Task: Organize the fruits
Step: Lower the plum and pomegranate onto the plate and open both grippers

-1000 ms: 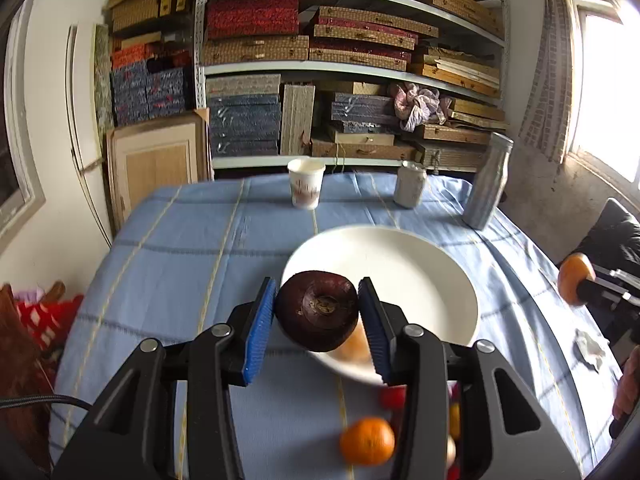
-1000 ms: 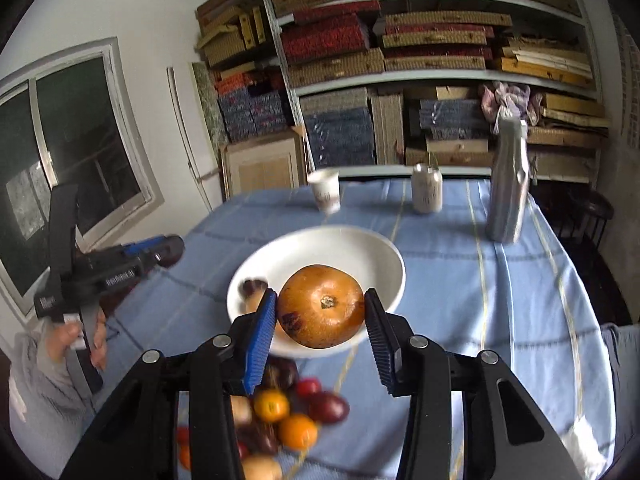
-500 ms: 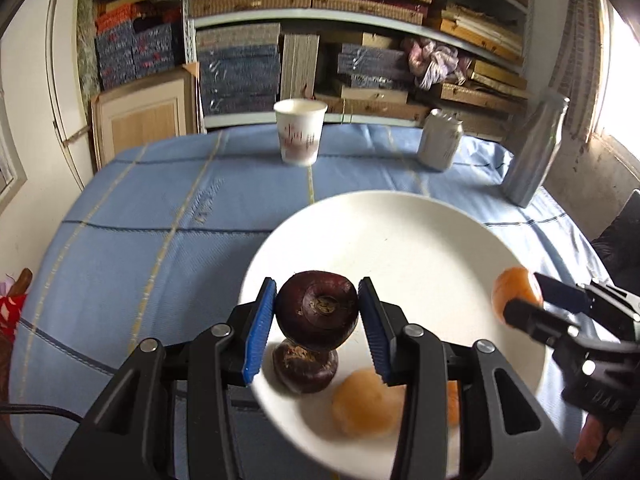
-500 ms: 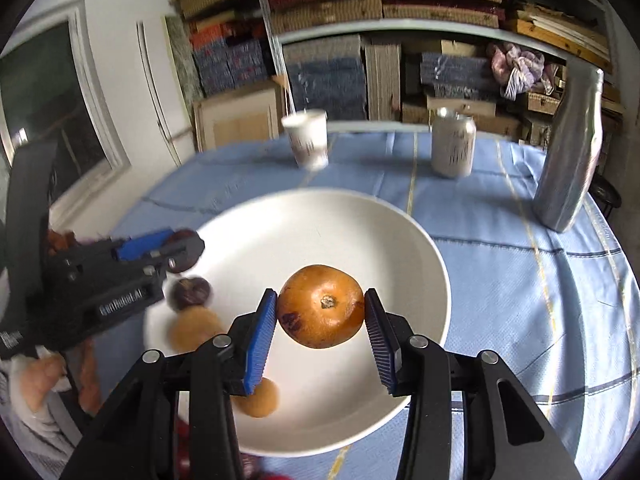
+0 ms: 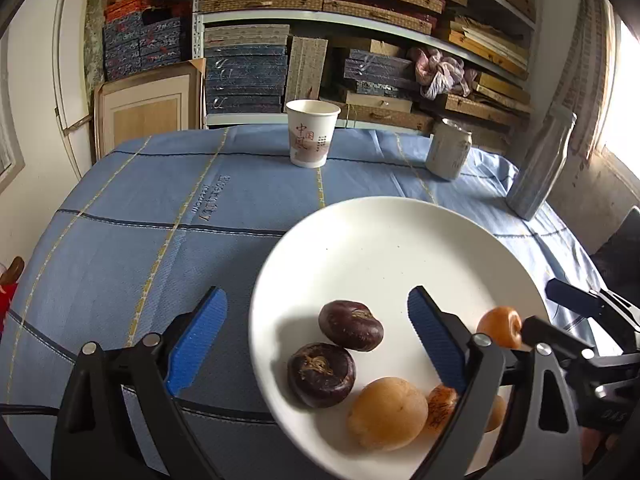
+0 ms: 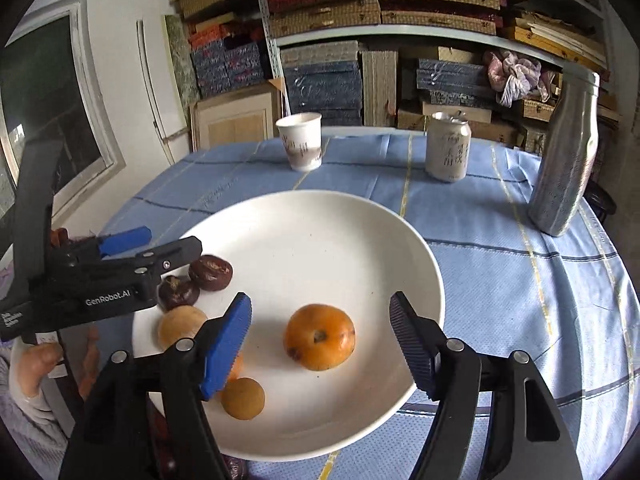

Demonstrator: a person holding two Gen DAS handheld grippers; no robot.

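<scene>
Shelves of stacked boxes stood behind our blue-clothed bench (image 5: 168, 240). On the white plate (image 6: 320, 240) the round fruits could roll off the rim if we nudged them while withdrawing. Both tools pointed downward over it. Our left tool (image 5: 316, 328) had just opened, the dark fruit (image 5: 351, 325) lying free; our right tool (image 6: 320, 338) likewise, around the orange fruit (image 6: 319, 337).

The right hand-held gripper (image 6: 320, 338), jaws just opening, straddles an orange fruit (image 6: 319, 337) on the white plate (image 6: 320, 232).

One white plate (image 6: 424, 264) — two dark fruits (image 6: 211, 273), four orange fruits (image 6: 319, 337), one paper cup (image 6: 301, 146), one can (image 6: 447, 146), one bottle (image 6: 565, 156)
</scene>
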